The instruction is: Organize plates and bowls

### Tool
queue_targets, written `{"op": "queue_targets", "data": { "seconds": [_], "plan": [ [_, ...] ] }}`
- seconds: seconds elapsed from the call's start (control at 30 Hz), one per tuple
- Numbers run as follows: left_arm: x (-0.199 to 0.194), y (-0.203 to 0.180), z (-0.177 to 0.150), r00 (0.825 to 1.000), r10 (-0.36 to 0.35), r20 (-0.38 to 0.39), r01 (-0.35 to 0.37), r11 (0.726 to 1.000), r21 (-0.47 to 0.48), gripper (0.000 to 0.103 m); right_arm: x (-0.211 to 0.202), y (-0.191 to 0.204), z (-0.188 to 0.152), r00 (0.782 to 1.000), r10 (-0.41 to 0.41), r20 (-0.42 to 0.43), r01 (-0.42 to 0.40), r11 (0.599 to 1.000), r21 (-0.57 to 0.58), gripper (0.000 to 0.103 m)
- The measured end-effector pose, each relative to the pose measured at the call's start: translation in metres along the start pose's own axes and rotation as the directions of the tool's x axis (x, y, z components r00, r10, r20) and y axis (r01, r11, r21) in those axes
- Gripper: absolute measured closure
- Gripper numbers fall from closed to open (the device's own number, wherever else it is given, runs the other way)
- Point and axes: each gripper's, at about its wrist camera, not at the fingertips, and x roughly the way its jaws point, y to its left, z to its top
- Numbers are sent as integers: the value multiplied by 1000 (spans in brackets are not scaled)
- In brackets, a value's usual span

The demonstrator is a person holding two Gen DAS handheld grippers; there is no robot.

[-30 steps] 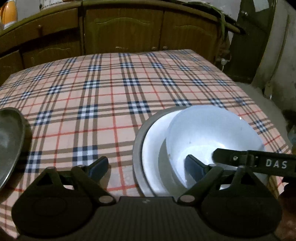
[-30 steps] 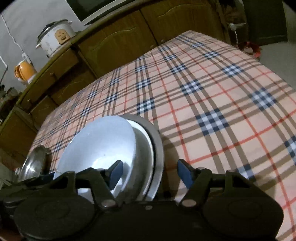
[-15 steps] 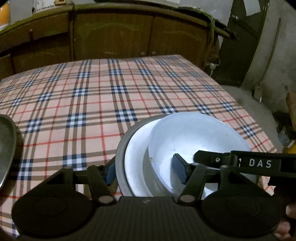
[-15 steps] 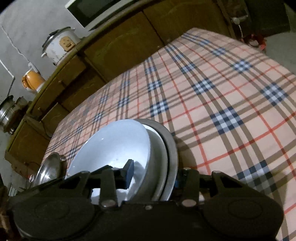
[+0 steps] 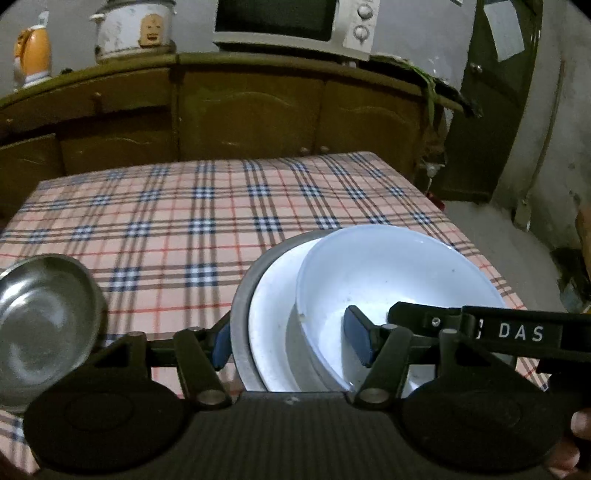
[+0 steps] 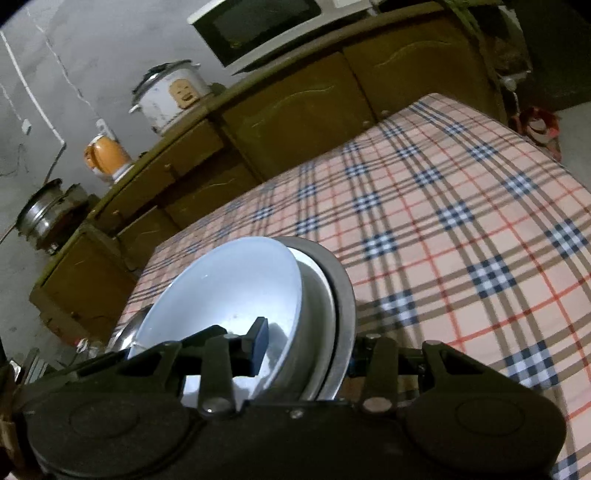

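A white bowl sits in a white plate on a grey metal plate, and this stack hangs a little above the checked tablecloth. My left gripper is shut on the stack's near left rim, one blue pad under the metal plate and one inside the bowl. My right gripper is shut on the opposite side of the bowl and metal plate. Its right finger is hidden behind the plate.
A steel bowl rests on the cloth at the left. Brown cabinets behind the table carry a rice cooker, a microwave and an orange jug. The table's right edge drops to the floor beside a dark door.
Both grippers closed on the stack's rims, then rose with it. The table now sits lower in both views and more of the cabinets shows.
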Motion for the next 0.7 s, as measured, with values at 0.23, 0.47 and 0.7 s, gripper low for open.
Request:
{"op": "queue_targets", "data": {
  "seconds": [0.23, 0.47, 0.7],
  "plan": [
    [-28, 22, 4, 998, 50, 36, -49, 999, -21, 41, -3, 36, -1, 999, 49, -6, -49, 998, -43, 53],
    [-52, 51, 7, 992, 106, 64, -103, 993, -55, 41, 7, 79, -2, 995, 101, -26, -103, 990, -92, 53],
    [-71, 84, 7, 982, 170, 78, -163, 982, -92, 41, 26, 122, -8, 987, 154, -56, -160, 979, -130, 53]
  ]
}}
